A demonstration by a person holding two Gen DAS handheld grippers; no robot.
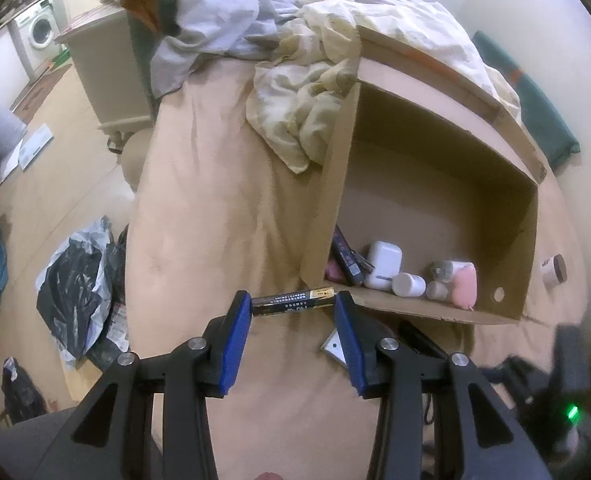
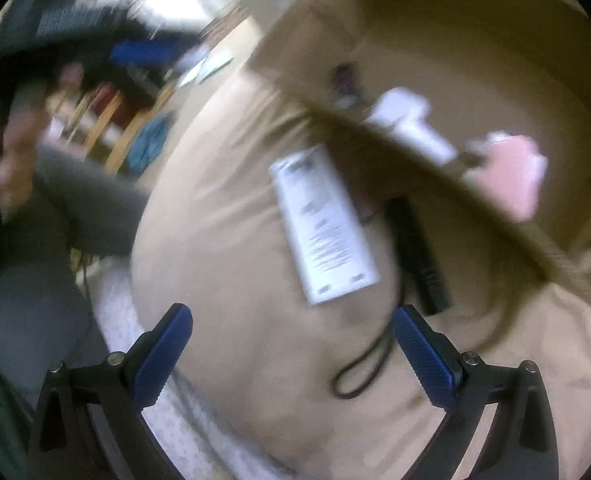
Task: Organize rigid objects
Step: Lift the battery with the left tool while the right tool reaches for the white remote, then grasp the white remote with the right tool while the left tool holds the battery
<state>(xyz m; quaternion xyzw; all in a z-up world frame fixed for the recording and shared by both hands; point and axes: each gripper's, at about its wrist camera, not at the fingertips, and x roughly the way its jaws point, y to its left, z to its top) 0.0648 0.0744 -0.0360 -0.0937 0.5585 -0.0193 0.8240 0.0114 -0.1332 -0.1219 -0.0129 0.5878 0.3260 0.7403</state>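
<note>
Here the left gripper (image 1: pixel 294 303) has its jaws closed end to end on a black-and-gold battery (image 1: pixel 295 302), which sits crosswise between the blue pads just before the near rim of the cardboard box (image 1: pixel 447 184). The box stands open on the beige bed (image 1: pixel 215 208), and inside it lie a white case (image 1: pixel 382 265), a small white bottle (image 1: pixel 408 284), a pink item (image 1: pixel 465 282) and a dark pen-like stick (image 1: pixel 345 256). The right gripper (image 2: pixel 293 342) hangs with jaws spread wide and nothing between them, above the bed near a white labelled slab (image 2: pixel 322 222) and a black bar (image 2: pixel 419 256), possibly a remote; that view is badly blurred.
</note>
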